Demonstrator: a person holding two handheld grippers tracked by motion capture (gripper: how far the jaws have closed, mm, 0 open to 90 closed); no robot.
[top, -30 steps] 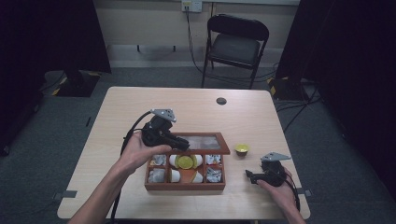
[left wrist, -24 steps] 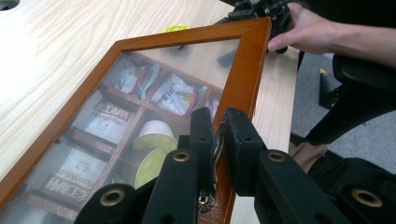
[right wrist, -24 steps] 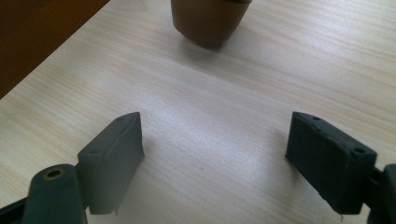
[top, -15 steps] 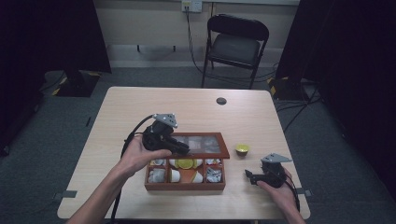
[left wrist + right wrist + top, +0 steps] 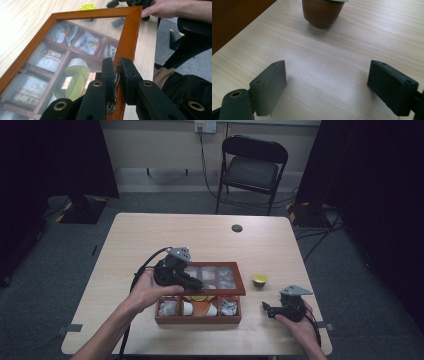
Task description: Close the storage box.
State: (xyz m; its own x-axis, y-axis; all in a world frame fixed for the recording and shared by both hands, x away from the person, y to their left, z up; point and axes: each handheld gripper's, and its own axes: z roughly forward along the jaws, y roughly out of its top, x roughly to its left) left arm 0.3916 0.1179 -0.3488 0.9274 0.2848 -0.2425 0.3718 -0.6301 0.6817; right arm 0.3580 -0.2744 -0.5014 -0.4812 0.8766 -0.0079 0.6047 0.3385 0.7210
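Note:
A brown wooden box (image 5: 197, 319) with compartments of tea packets and capsules stands at the table's front. Its glass lid (image 5: 215, 276) is half raised, tilted over the back compartments. My left gripper (image 5: 192, 285) is shut on the lid's frame (image 5: 100, 12), which is pinched between the fingertips (image 5: 117, 67). A brown capsule with a yellow-green top (image 5: 259, 280) stands on the table right of the box. My right gripper (image 5: 267, 309) rests near the front right edge. Its jaws (image 5: 328, 82) have just been opening, with bare table between them and the capsule (image 5: 323, 12) ahead.
A small black round disc (image 5: 237, 228) lies on the far side of the table (image 5: 150, 235). A black folding chair (image 5: 252, 165) stands behind the table. The box's dark side (image 5: 234, 17) is to the left of my right gripper.
The lid has sunk a little toward the box with my left gripper still on its frame. The right hand has stayed where it was.

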